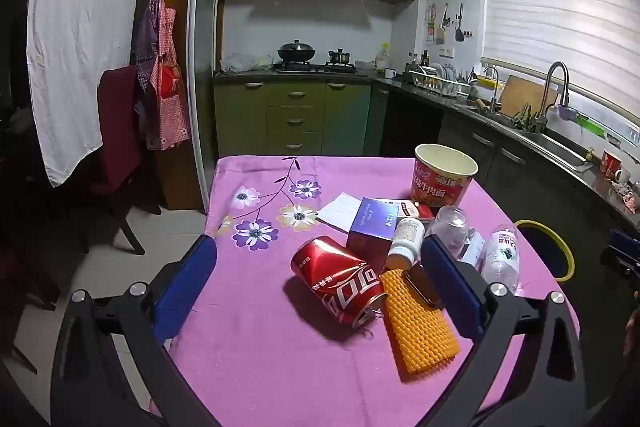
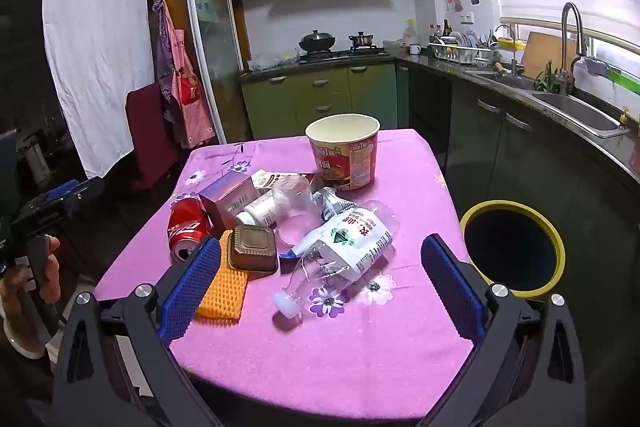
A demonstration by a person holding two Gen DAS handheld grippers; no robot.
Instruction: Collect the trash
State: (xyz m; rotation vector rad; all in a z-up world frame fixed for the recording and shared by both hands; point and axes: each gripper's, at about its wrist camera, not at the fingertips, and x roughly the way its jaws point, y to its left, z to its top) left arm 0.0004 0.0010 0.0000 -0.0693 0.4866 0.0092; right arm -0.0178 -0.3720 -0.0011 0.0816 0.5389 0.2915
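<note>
1. Desk – pink flowered cloth, carrying a loose cluster of trash near its middle.
2. Crushed red cola can – on its side, touching the purple box and the orange ridged pad.
3. Clear water bottle – flattened, lying on its side, cap toward the near edge.
4. Noodle cup – upright and open, behind the pile.
5. Bin with a yellow rim – on the floor just beside the desk's right edge.
6. Left gripper – fingers spread wide, nothing held, the can between them.
7. Right gripper – fingers spread wide, nothing held, the bottle ahead.
8. Risk – the can is round and dented and may roll or squirt from a squeeze; the soft bottle may buckle; either grab could shove neighbours off the desk.
</note>
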